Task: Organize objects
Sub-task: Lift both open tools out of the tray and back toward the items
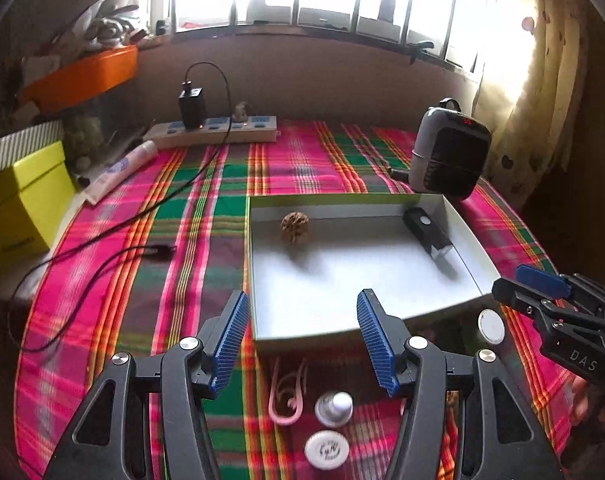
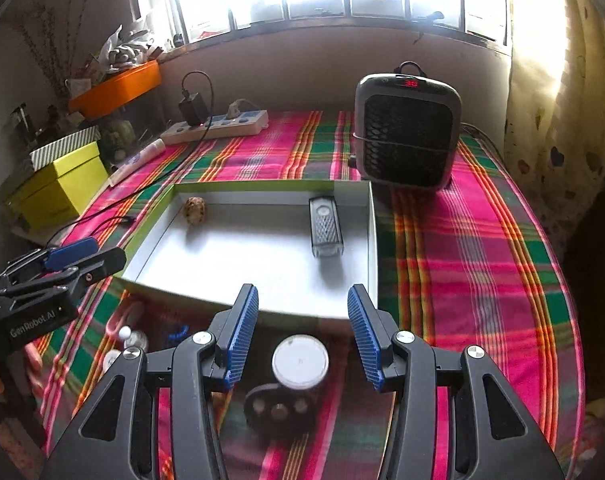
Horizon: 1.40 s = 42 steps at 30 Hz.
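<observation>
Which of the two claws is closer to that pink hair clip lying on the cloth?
Left. The left gripper hangs right over the pink hair clip, just in front of the box. The right gripper is off to the side, above a white round lid.

A woven plaid cloth [image 2: 482, 264] covers the counter, matt and soft-looking. The shallow box [image 2: 372, 240] looks like smooth white cardboard. In it lie a rough, wrinkled brown nut [image 1: 295, 227] and a glossy black plastic gadget [image 2: 325, 227]. The left tongs [image 1: 302, 338] and right tongs [image 2: 302, 334] are matt black plastic with ribbed blue pads and shiny metal screws.
</observation>
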Motion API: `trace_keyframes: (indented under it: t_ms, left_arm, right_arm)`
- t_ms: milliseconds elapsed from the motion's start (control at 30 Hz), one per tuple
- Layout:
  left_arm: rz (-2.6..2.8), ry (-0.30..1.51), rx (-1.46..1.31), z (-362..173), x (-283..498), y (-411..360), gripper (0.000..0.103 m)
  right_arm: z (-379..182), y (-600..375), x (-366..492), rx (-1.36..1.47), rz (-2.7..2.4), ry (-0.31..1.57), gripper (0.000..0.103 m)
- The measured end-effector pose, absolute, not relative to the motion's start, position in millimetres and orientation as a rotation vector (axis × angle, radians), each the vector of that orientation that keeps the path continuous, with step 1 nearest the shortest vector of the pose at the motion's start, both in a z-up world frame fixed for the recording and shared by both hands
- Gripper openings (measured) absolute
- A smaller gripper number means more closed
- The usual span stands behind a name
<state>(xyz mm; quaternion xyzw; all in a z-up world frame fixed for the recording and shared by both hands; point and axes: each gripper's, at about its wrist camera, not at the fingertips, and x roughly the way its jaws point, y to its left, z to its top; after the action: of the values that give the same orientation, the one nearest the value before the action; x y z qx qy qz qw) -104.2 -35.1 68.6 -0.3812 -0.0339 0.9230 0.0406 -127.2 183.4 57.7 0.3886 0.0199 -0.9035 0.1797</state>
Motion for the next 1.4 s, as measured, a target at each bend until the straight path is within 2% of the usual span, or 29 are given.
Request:
trace_keyframes:
  t_ms: [200,733,1000,1400]
  left_arm:
    - [2.827,-0.146,-1.159,65,-81,-47,0.056]
    - [2.741,-0.113,-1.215,36,-38,-45,0.056]
    - [2.714,-0.104,-1.255,25,-36,-42,0.056]
    - [2.688,-0.091,-1.304,13,-37,-38,0.056]
  right_arm:
    - [55,192,-105,1.069,-2.555,0.037,0.048]
    - [35,203,-68,1.091,-2.538,0.025,0.048]
    - [23,202,-64,1.113,-2.508,0.015,0.048]
    - [8,190,-66,1.146,-2.475,0.095,0.048]
